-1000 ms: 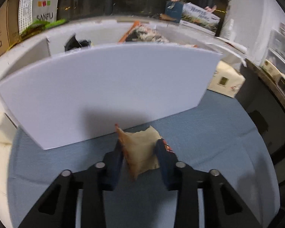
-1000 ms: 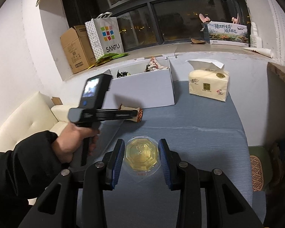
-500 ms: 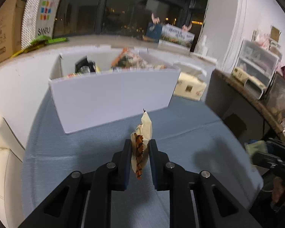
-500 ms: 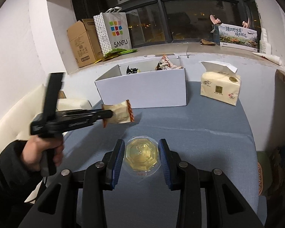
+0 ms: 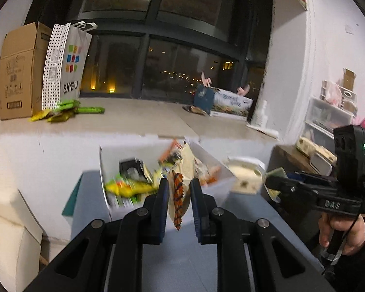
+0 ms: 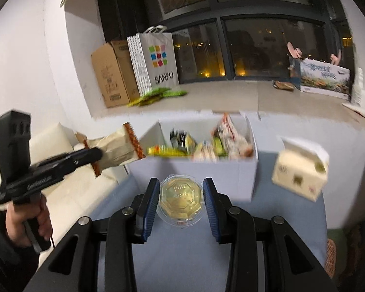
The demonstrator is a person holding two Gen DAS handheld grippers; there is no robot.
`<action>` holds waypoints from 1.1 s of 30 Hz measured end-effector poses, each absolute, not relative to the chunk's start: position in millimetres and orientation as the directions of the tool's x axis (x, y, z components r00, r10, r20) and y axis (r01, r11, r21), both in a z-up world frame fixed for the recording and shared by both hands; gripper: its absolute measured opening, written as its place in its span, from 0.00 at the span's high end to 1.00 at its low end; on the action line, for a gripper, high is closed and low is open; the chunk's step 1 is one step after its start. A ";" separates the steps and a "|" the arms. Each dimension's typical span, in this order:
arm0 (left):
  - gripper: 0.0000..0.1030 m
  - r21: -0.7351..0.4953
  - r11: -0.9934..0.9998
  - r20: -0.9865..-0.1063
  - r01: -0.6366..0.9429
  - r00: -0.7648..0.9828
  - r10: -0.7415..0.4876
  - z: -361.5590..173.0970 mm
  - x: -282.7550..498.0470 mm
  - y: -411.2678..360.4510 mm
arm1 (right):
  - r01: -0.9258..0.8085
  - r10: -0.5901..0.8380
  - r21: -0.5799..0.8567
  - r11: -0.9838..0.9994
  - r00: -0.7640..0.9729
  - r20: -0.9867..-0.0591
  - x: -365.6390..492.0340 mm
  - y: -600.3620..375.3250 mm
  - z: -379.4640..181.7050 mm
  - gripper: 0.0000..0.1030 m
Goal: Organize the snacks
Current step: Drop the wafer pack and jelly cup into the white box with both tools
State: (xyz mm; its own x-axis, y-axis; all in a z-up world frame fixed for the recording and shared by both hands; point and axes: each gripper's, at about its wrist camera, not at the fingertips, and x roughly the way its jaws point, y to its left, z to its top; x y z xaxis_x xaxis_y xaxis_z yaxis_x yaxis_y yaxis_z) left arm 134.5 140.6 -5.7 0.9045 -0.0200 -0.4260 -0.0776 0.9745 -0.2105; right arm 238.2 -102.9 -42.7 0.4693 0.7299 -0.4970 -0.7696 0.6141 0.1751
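My left gripper [image 5: 178,189] is shut on a beige snack packet with orange crimped ends [image 5: 178,196], held in the air in front of the white box [image 5: 213,186]. It also shows in the right wrist view [image 6: 114,149], just left of the box [image 6: 206,174]. The box holds several snack packets [image 6: 202,146]. My right gripper [image 6: 181,194] is shut on a round clear cup with a gold lid [image 6: 181,198], lifted above the blue table [image 6: 182,255], close before the box's front wall.
A tissue pack [image 6: 300,170] is to the right of the box. On the window ledge stand a cardboard box [image 6: 112,73], a SANFU bag [image 6: 155,60] and green packets [image 6: 155,96]. A cream sofa [image 6: 68,185] lies left of the table.
Both grippers have risen and moved toward the box. The left lifted the packet from the table to box height. The right lifted the cup off the table.
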 end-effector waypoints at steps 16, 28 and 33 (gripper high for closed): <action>0.00 -0.180 0.969 -0.571 -0.167 0.820 0.035 -46.8 246.1 181.8 | -0.644 0.627 0.234 0.728 0.488 -0.607 389.7 -24.0 -44.5 0.00; 0.00 -0.058 0.978 -0.452 -0.201 0.879 0.154 -17.6 188.8 146.7 | -0.630 0.590 0.163 0.760 0.562 -0.579 363.1 -46.0 -41.9 0.00; 0.00 -0.095 0.978 -0.397 -0.186 0.908 0.134 0.3 146.2 129.0 | -0.643 0.570 0.047 0.764 0.639 -0.517 316.2 -54.0 -20.5 0.00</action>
State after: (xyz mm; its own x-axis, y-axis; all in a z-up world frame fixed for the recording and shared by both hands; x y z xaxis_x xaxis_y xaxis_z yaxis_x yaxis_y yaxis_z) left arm 146.2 129.0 0.3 0.9082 0.1341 -0.3966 -0.1858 0.9780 -0.0948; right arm 316.2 -54.0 -20.5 0.6391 0.5699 -0.5165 -0.6433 0.7642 0.0472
